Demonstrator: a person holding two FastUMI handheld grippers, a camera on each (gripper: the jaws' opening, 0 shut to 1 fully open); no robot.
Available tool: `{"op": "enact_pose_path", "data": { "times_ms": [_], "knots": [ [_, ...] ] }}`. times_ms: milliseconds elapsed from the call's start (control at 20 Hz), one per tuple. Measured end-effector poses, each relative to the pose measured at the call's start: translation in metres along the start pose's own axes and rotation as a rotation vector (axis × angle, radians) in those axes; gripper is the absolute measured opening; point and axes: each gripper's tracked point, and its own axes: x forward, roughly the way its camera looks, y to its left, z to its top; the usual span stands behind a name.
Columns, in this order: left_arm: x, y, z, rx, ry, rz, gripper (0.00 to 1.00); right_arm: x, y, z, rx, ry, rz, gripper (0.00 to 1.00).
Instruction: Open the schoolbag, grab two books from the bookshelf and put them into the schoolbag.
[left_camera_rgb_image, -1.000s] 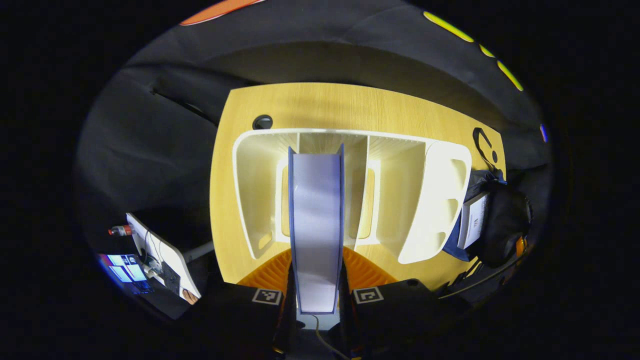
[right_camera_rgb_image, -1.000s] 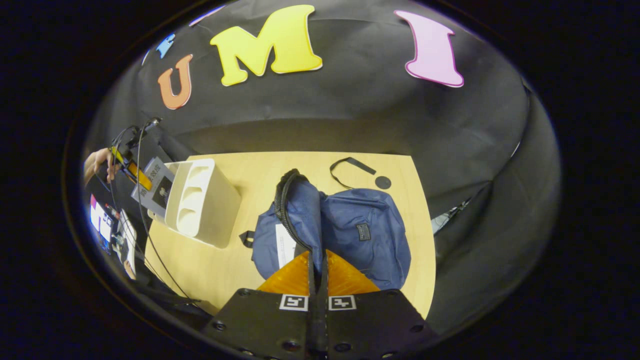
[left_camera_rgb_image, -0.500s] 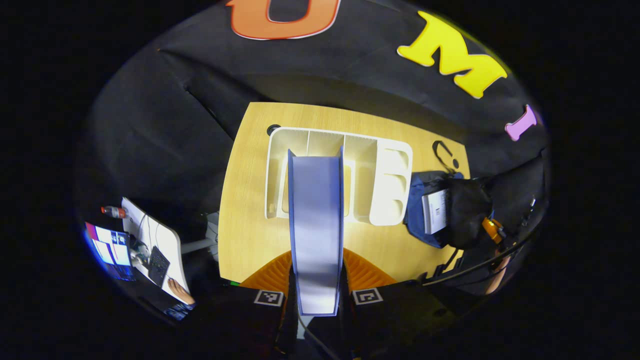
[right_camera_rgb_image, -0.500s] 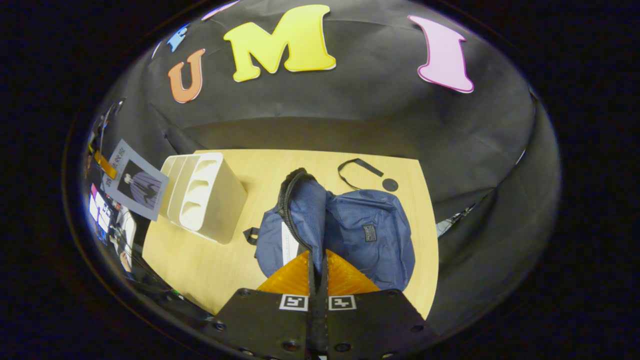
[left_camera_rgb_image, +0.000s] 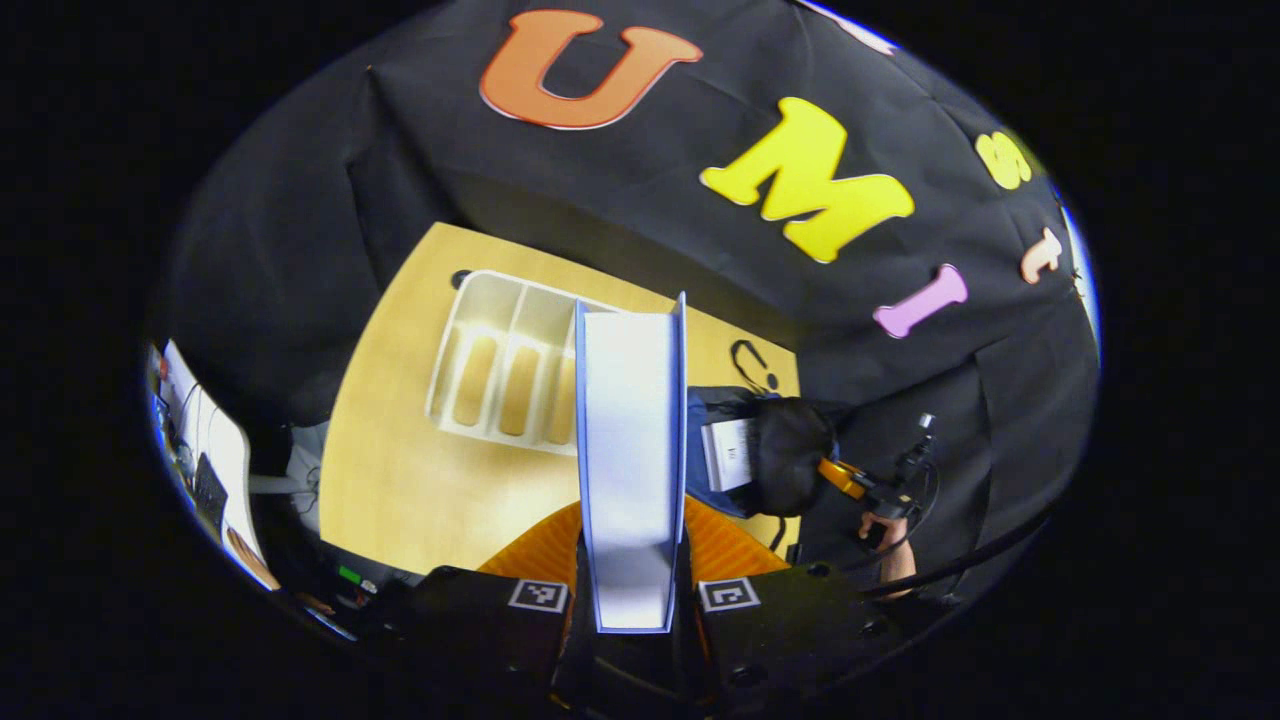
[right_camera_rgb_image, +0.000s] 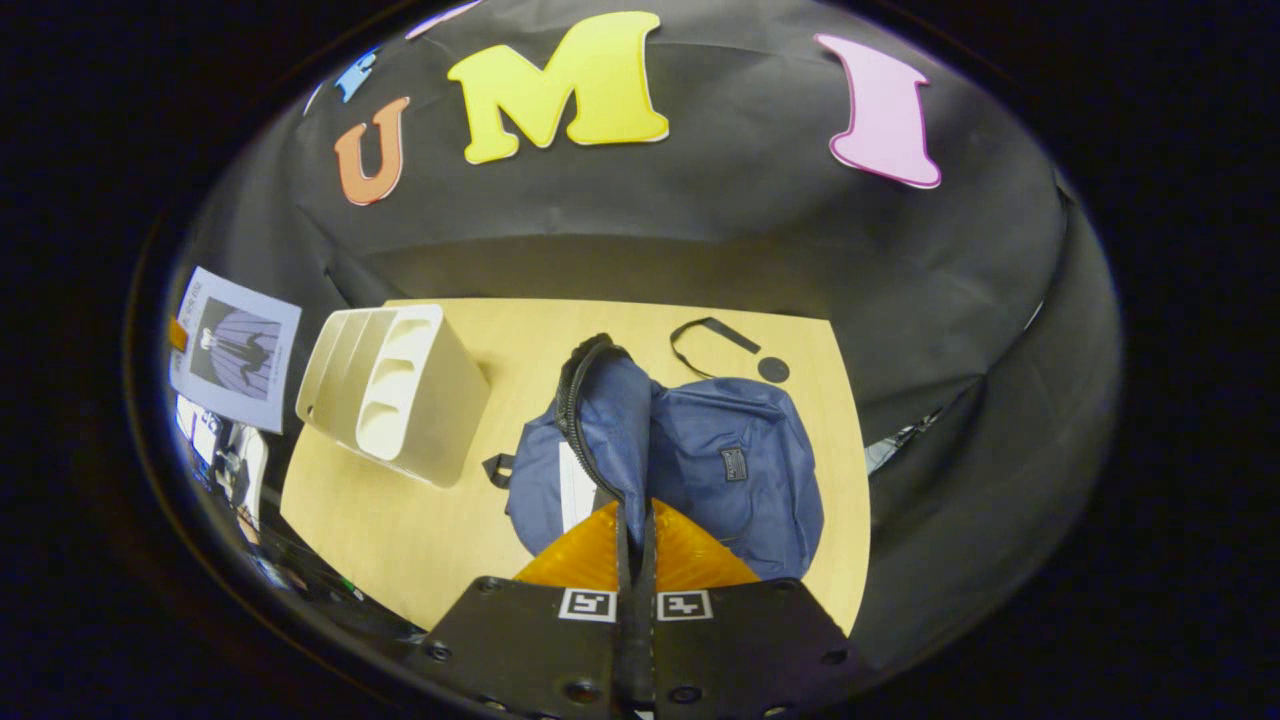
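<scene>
Left tongs (left_camera_rgb_image: 632, 560) clamp book (left_camera_rgb_image: 630, 450) edge-on, centre frame, above counter (left_camera_rgb_image: 400, 480). Bookshelf (left_camera_rgb_image: 505, 365) upper left. Right tongs (right_camera_rgb_image: 634, 545) closed on schoolbag (right_camera_rgb_image: 730, 470) opening edge, centre frame; white book inside.

Place: a recording booth set up like a study corner
Walls: black cloth (right_camera_rgb_image: 700, 230) hung all round
Surface: pale wooden surface (right_camera_rgb_image: 400, 520) carrying a white bookshelf (right_camera_rgb_image: 400, 390) and blue schoolbag (right_camera_rgb_image: 740, 470)
Edge: a side desk with cables (left_camera_rgb_image: 205, 460)
</scene>
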Motion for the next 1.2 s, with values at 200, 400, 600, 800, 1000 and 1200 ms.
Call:
{"op": "enact_pose_path", "data": {
  "times_ms": [200,400,600,800,1000,1200],
  "knots": [
    [0.045,-0.071,-0.022,0.037,-0.01,-0.223,0.33,-0.004,-0.005,0.003,0.038,-0.01,0.008,0.0],
    [0.097,-0.123,-0.044,-0.066,0.026,-0.401,0.33,-0.008,-0.014,0.005,0.063,-0.011,0.004,0.0],
    [0.16,-0.149,-0.072,-0.096,0.101,-0.464,0.34,-0.013,-0.022,0.008,0.068,-0.015,-0.001,0.0],
    [0.229,-0.154,-0.107,-0.107,0.186,-0.431,0.34,-0.016,-0.03,0.01,0.052,-0.013,-0.012,0.0],
    [0.286,-0.15,-0.116,-0.172,0.189,-0.388,0.34,-0.019,-0.034,0.012,0.053,-0.019,-0.014,0.0],
    [0.327,-0.148,-0.126,-0.135,0.208,-0.364,0.34,-0.026,-0.038,0.02,0.074,-0.036,-0.003,0.0]
  ]
}}
